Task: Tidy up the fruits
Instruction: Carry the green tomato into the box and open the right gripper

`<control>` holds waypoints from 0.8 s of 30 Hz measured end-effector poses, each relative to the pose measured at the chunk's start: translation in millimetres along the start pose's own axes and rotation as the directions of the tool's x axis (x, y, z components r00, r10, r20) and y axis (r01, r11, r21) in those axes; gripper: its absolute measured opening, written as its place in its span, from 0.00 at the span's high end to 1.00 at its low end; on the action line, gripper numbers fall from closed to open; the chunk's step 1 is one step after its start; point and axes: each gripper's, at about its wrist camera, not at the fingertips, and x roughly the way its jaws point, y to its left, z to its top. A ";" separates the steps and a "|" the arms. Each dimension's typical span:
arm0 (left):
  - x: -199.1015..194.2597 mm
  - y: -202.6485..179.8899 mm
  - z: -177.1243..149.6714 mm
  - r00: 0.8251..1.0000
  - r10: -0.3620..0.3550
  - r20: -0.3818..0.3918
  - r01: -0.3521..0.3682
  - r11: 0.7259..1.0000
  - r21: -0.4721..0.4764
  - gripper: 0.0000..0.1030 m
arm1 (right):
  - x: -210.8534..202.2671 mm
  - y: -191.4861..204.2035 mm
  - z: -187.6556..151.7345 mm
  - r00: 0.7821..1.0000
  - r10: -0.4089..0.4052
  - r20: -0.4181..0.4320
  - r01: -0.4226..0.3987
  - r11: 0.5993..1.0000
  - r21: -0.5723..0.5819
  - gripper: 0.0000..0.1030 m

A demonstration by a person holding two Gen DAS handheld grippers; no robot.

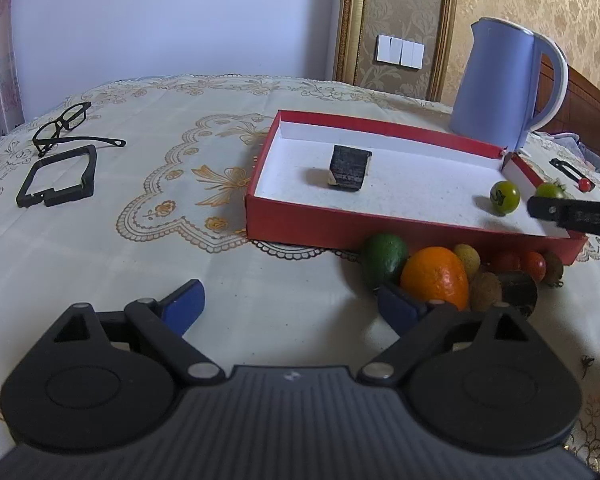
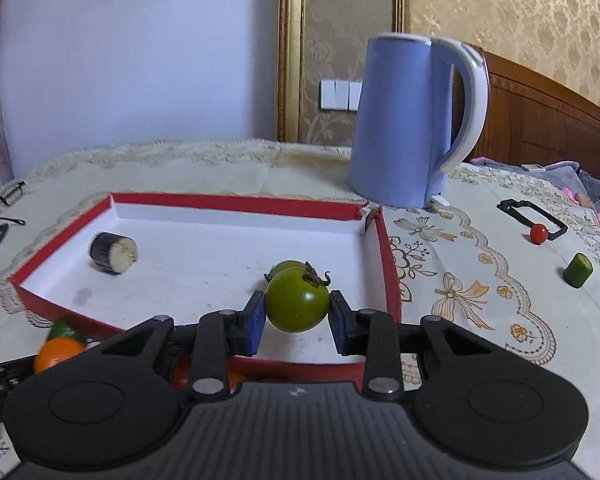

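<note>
My right gripper [image 2: 297, 317] is shut on a green tomato [image 2: 296, 300] and holds it over the near right part of the red box [image 2: 236, 201]. A second green tomato [image 1: 505, 197] lies in the box just behind it, and a dark cylinder piece [image 2: 113, 252] lies at the box's far left. My left gripper [image 1: 288, 306] is open and empty above the tablecloth, left of a fruit pile by the box's near wall: an avocado [image 1: 383, 258], an orange [image 1: 436, 276], kiwis [image 1: 485, 290] and red tomatoes [image 1: 520, 265].
A blue kettle [image 2: 404, 120] stands behind the box's right corner. A small red tomato [image 2: 539, 233], a black clip [image 2: 532, 216] and a green cylinder [image 2: 577, 270] lie at the right. Glasses [image 1: 62, 124] and a black frame [image 1: 58, 176] lie at the left.
</note>
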 end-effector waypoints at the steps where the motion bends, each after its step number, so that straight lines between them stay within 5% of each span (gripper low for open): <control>1: -0.1 -0.5 -0.1 1.000 0.001 0.000 -0.001 1.000 0.001 0.10 | 6.3 0.0 1.3 1.000 -0.011 -0.018 0.011 1.000 -0.006 0.68; 6: -0.1 -0.2 -0.1 1.000 0.001 0.000 -0.001 1.000 -0.001 0.08 | 34.4 -5.1 2.6 0.996 -0.012 -0.087 0.013 1.000 0.012 0.68; 21: 1.6 -0.9 0.3 1.000 0.004 -0.005 -0.004 1.000 0.006 0.07 | 45.1 -4.6 2.0 0.996 -0.026 -0.084 0.026 1.000 -0.005 0.67; 24: 1.6 -0.8 -0.1 1.000 0.003 -0.006 -0.003 1.000 0.007 0.07 | 44.7 -4.3 2.4 0.996 -0.021 -0.092 0.020 1.000 -0.011 0.56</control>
